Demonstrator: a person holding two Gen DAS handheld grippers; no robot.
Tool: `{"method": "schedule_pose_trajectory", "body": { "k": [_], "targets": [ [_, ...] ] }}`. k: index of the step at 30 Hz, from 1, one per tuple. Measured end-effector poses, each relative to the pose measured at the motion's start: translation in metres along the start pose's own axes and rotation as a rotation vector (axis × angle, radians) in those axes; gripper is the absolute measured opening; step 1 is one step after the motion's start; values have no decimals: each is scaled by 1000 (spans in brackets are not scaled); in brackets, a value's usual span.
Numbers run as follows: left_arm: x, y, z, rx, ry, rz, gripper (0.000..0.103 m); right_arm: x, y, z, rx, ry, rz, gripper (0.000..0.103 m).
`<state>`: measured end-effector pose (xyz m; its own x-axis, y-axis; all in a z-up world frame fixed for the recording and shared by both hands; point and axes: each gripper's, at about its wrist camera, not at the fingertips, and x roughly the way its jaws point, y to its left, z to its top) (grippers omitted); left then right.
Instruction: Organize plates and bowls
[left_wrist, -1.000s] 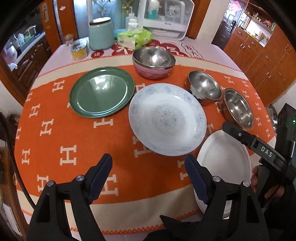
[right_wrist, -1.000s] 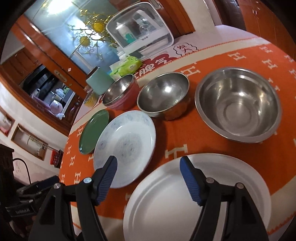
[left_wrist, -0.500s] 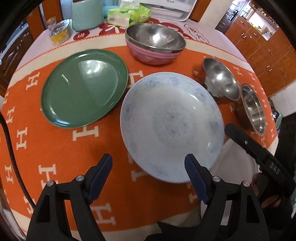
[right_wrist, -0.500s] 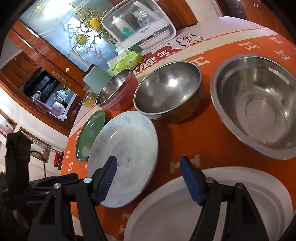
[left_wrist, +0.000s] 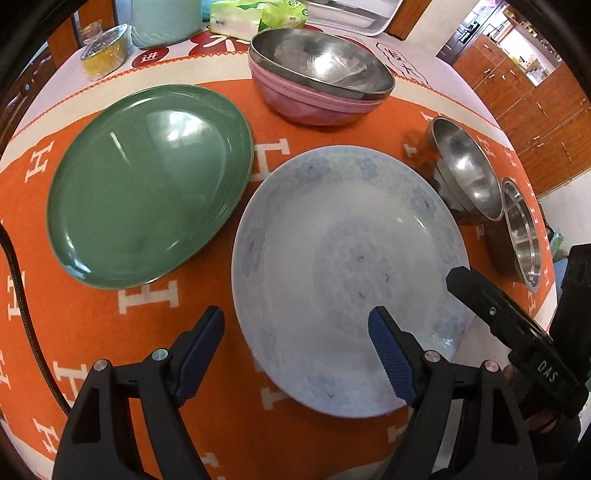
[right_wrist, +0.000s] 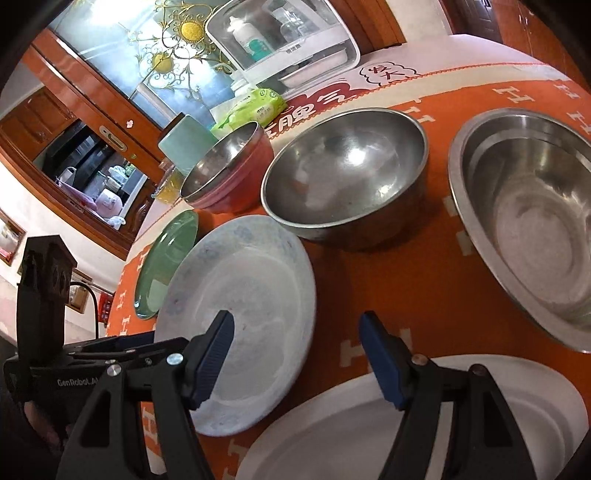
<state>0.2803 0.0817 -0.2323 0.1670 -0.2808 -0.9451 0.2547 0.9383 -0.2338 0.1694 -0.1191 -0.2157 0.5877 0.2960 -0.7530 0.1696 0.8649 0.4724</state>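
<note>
A pale blue patterned plate (left_wrist: 343, 273) lies on the orange tablecloth, also in the right wrist view (right_wrist: 243, 310). My left gripper (left_wrist: 295, 339) is open and empty, low over the plate's near rim. A green plate (left_wrist: 147, 184) lies to its left. A steel bowl nested in a pink bowl (left_wrist: 317, 77) stands behind. Two steel bowls (right_wrist: 347, 173) (right_wrist: 532, 221) stand to the right. My right gripper (right_wrist: 295, 350) is open and empty, above a white plate (right_wrist: 369, 435), between it and the blue plate.
At the table's far side stand a mint canister (left_wrist: 166, 18), a green tissue pack (left_wrist: 255, 16), a small jar with yellow contents (left_wrist: 105, 51) and a white appliance (right_wrist: 288, 40). Wooden cabinets (left_wrist: 524, 96) stand to the right. The table edge is near below.
My left gripper has moved forward and down toward the blue plate, which now fills the view. My right gripper has moved forward and left, off the white plate. Both stayed open.
</note>
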Motion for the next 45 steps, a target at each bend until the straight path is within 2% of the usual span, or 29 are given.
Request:
{"method": "schedule_pose_trajectory", "body": {
  "k": [7,11,13,16,19,22,28,29,37,45],
  "targets": [
    [12,4,6,12,20,-12,76,4,7,-1,-33,2,-51,70],
    [14,4,8,28,10,-6,74,7,9,-1,-42,15,-60,62],
    [14,0,8,32,7,-3,68,7,9,-1,-45,20,-63,62],
    [14,-1,10,29,3,-6,60,8,10,-1,-44,28,-64,51],
    [13,-3,10,32,3,-8,54,10,12,-1,-54,38,-66,50],
    [13,-3,10,35,3,-3,52,10,14,-1,-62,43,-70,49],
    [11,1,8,26,1,4,46,13,16,0,-76,54,-67,35],
    [10,1,8,26,2,5,46,14,15,0,-79,58,-63,30],
    [7,3,4,9,12,15,45,14,10,3,-67,89,-59,19],
    [-1,8,1,-27,13,42,44,13,13,0,-67,127,-10,18]
  ]
}}
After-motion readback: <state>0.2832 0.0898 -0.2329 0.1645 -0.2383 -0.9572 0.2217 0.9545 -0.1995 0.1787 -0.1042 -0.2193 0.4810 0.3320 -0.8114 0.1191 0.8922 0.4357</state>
